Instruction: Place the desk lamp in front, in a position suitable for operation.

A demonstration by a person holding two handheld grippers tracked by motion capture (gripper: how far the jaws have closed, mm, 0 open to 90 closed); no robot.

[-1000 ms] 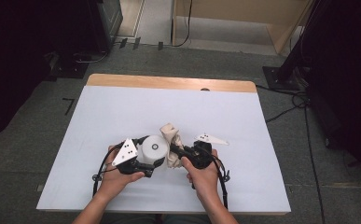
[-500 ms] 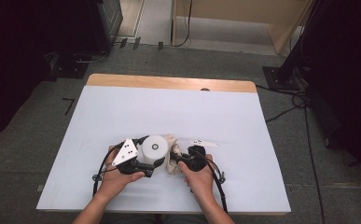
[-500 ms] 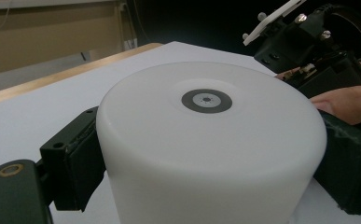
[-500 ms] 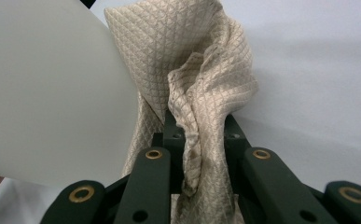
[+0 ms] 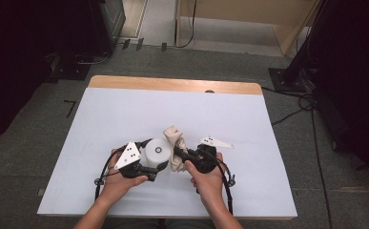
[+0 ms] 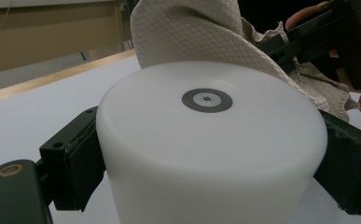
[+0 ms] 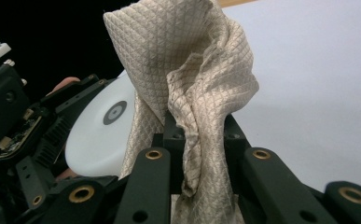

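My left gripper (image 5: 149, 161) clamps a white round container (image 5: 155, 151) from both sides; in the left gripper view its black jaws press against the container (image 6: 211, 140) to left and right, and the flat top with its small grey ring mark faces the camera. The container sits low over the near middle of the white table (image 5: 125, 109), just ahead of my left hand (image 5: 120, 179). My right gripper (image 5: 181, 155) is pinched tight on a beige waffle-weave cloth (image 5: 175, 143); in the right gripper view the cloth (image 7: 192, 93) is bunched between the two jaws and stands up above them in a crumpled fold, with more of it hanging down below. The cloth lies against the right side of the container, touching it, and in the left gripper view it (image 6: 187, 32) rises behind the container's far edge. My right hand (image 5: 207, 179) sits just beside my left, both grippers pointing inward at each other near the table's front edge.
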